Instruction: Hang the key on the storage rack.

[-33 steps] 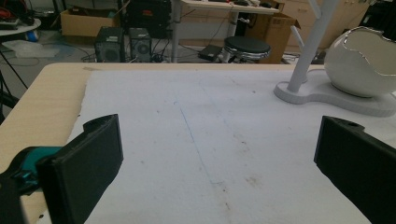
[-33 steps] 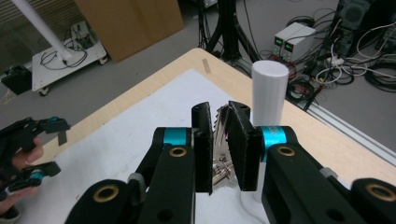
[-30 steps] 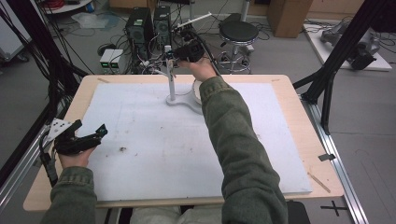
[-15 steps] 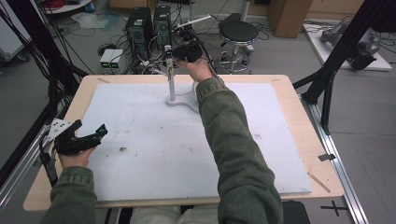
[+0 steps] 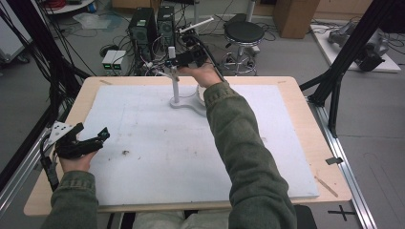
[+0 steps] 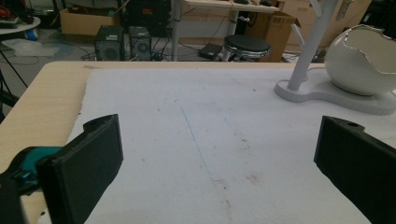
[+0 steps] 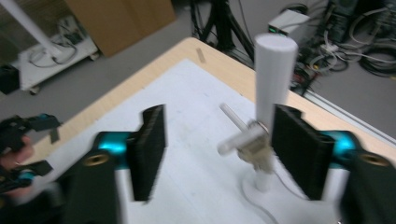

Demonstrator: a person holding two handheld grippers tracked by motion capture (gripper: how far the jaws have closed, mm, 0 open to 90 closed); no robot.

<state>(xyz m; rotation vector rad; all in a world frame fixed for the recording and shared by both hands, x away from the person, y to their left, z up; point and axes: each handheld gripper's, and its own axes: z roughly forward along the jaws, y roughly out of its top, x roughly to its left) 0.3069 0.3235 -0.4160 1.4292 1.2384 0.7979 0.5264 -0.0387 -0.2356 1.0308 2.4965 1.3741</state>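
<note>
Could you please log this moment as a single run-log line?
right tool: open, at white stand's post | left tool: open, idle over foam mat | white bowl: on stand base

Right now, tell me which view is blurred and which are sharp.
Right gripper view: motion-smeared, the white stand and the right tool soft-edged. Left gripper view: crisp, the white bowl evenly lit. High view: sharp, with soft shadows on the white mat.

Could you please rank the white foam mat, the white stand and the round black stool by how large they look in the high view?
1. White foam mat, by far the largest.
2. White stand and round black stool: they look similar, and the stool stands farther away on the floor, so I would not rank them.
</note>
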